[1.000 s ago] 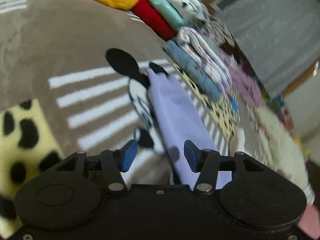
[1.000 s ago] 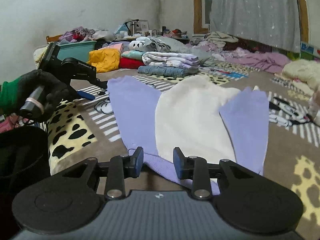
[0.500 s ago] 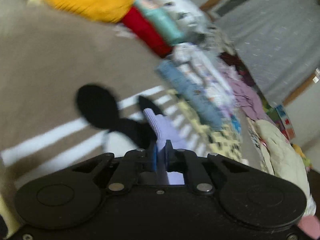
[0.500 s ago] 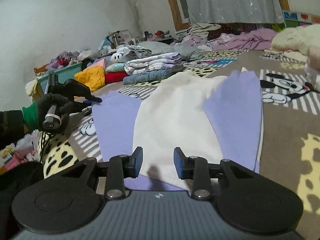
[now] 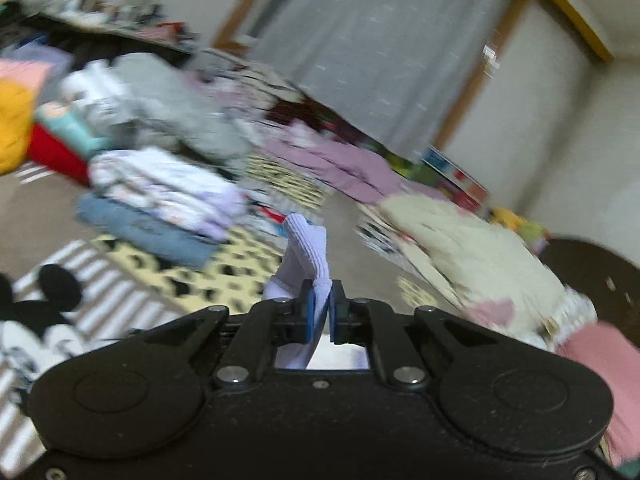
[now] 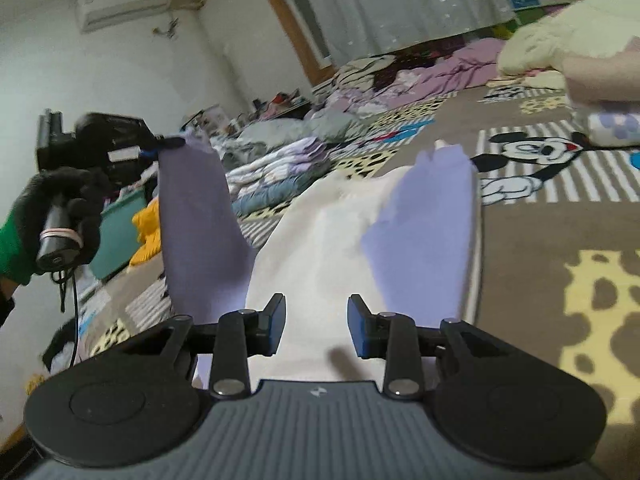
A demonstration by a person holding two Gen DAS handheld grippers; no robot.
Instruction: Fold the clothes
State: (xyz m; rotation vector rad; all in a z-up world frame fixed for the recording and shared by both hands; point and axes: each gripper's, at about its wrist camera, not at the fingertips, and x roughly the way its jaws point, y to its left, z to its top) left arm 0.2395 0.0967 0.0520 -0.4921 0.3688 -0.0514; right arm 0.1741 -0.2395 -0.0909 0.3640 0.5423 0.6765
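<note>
So the sweatshirt was lying flat on the cartoon-mouse blanket, cream body in the middle with a lilac sleeve on each side. Made sense to me to have it spread out like that, since you can't get a neat fold unless the body is smooth and the sleeves can come in over it one at a time.

My left tongs were clenched tight on the ribbed cuff of the left sleeve, with the cuff poking up past the blue pads. In the right-hand view that sleeve hung up off the blanket from the tongs, while its shoulder end was down by the body. I reckon the point of holding it by the cuff was to swing the whole sleeve across the chest in one go.

The right sleeve was lying flat along its side of the body, not folded in yet.

My right tongs were partly open with nothing between the pads, sitting low over the near edge of the cream body. Couldn't tell if they were actually touching the fabric.

Stacks of folded clothes sat further back on the blanket, well apart from this one.
</note>
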